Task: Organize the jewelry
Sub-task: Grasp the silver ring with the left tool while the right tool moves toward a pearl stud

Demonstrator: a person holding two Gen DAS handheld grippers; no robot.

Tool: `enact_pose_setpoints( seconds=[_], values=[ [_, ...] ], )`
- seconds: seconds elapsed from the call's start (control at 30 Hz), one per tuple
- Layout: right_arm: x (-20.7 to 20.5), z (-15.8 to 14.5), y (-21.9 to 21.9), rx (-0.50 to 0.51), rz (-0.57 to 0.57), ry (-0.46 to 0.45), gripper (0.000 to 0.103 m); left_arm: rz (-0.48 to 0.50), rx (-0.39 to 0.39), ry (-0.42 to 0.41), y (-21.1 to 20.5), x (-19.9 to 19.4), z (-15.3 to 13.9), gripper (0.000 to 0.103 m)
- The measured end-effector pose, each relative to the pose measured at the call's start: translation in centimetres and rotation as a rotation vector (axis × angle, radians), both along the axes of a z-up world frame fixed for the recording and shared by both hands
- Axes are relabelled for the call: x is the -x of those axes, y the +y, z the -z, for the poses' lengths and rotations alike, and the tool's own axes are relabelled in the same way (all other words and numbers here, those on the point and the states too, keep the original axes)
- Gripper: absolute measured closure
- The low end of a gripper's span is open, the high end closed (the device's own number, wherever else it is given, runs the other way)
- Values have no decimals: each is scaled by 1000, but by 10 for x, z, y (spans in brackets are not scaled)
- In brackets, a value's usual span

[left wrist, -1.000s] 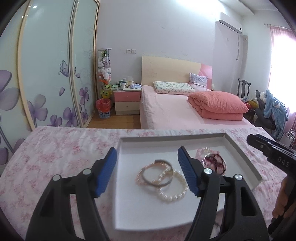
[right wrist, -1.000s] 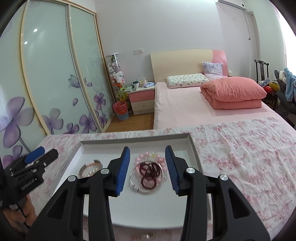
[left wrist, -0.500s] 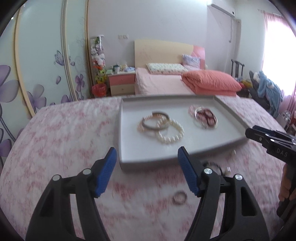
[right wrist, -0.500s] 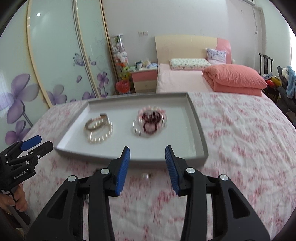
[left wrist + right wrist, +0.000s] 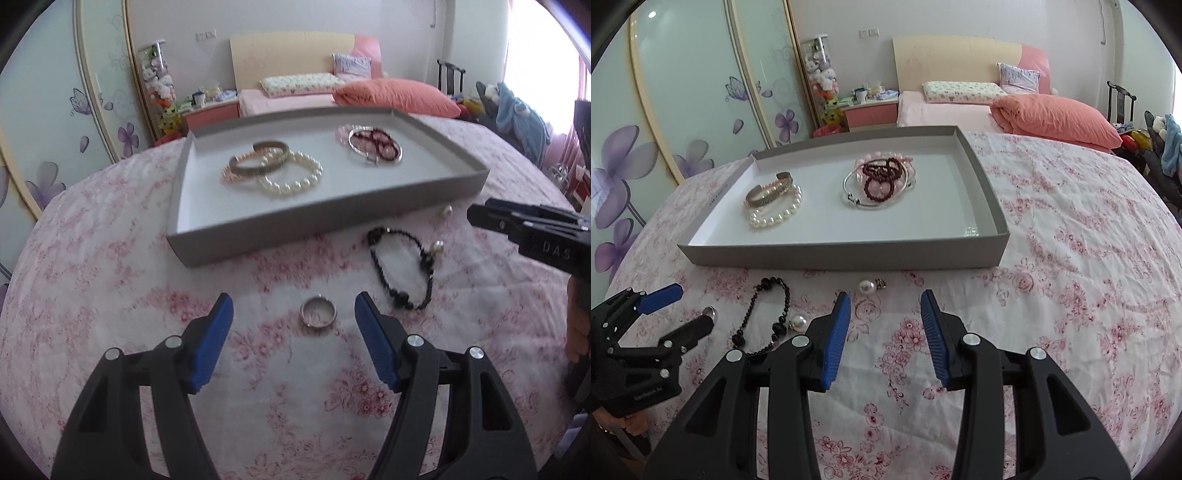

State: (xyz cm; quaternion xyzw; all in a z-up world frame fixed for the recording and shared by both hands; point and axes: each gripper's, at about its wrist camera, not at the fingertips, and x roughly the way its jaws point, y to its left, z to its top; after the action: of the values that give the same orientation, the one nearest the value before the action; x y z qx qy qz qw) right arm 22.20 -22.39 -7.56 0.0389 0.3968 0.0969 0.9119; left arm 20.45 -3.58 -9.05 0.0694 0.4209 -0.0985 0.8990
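On the pink flowered cloth (image 5: 110,295), in front of the grey tray (image 5: 332,218), the left gripper (image 5: 293,314) is hanging released around a silver ring (image 5: 318,312), while the right gripper (image 5: 884,314) is waiting empty with jaws apart just behind a loose pearl (image 5: 867,286), and a black bead bracelet (image 5: 402,266) is lying between them.

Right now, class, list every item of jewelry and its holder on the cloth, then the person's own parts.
tray: 1, grey, on floral cloth
bracelets in tray, left pile: 3, pearl, pink bead, metal cuff
bracelets in tray, right pile: about 3, silver bangle, dark red and pink beads
ring: 1, silver, on cloth between left gripper's fingers
black bead bracelet: 1, on cloth before tray
pearl pieces: 2, white, on cloth
left gripper: open, empty
right gripper: open, empty
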Motion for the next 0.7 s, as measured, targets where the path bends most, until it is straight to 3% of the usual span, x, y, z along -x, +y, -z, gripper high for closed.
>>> enact_pose_setpoints(
  seconds=[0.43,0.7],
  values=[
    [-4,4,-1,-4,3,22,62,-8,13,33,-1,-4,6,51],
    [-6,7,-1,-5,6,34,62,1,21,27,-4,-3,5,81]
  ],
)
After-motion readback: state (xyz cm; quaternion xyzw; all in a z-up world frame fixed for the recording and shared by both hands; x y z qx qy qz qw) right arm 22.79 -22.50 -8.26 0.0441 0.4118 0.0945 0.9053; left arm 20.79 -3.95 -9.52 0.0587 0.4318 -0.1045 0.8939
